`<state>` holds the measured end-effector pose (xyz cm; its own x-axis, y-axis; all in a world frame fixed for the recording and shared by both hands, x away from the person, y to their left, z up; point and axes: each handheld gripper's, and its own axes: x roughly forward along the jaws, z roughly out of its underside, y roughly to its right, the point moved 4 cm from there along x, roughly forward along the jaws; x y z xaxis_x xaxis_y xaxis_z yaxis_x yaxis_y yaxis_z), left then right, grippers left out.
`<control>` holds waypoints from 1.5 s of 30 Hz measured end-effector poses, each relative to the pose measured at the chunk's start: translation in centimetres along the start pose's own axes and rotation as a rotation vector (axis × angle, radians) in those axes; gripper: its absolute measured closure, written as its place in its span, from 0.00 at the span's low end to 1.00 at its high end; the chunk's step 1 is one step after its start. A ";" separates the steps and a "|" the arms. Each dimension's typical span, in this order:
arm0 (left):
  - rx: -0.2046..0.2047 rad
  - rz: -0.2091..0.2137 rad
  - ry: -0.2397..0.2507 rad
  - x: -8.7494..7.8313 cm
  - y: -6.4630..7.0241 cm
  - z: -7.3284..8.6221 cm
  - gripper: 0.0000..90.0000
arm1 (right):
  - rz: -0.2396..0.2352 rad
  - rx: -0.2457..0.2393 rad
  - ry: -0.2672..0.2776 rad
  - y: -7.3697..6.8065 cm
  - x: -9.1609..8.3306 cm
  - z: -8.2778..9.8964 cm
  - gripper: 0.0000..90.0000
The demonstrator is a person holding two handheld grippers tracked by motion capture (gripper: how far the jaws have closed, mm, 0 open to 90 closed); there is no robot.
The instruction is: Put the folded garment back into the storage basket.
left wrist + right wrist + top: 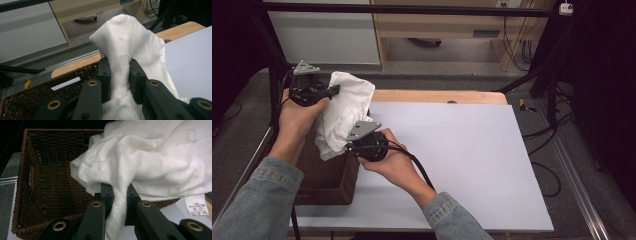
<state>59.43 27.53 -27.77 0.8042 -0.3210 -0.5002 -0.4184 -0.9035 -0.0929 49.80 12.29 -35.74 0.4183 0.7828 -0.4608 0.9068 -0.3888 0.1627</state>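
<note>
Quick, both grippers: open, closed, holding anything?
Left gripper: closed on a bunched fold of the white cloth.
Right gripper: closed on another fold of the white cloth, over the wicker basket.

Soft white terry cloth, rough dark wicker basket, matt white tabletop

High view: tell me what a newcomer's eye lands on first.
A white towel held up over the brown wicker basket at the table's left edge. Both grippers are shut on it: the left gripper at its top, the right gripper lower down. Beside them lies a bare white sheet.
</note>
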 end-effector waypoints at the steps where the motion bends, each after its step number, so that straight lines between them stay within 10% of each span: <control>1: 0.000 0.000 0.000 0.0 0.0 0.0 0.84 | -0.001 0.000 0.000 -0.1 0.1 0.0 0.92; 45: -0.018 -0.032 -0.051 -0.1 -2.8 2.1 0.84 | -0.024 -0.014 -0.008 -1.7 3.8 -0.2 0.92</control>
<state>59.59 30.75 -29.28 0.7942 -0.2773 -0.5408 -0.3847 -0.9182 -0.0941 49.89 15.98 -37.58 0.3964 0.7875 -0.4719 0.9171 -0.3635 0.1638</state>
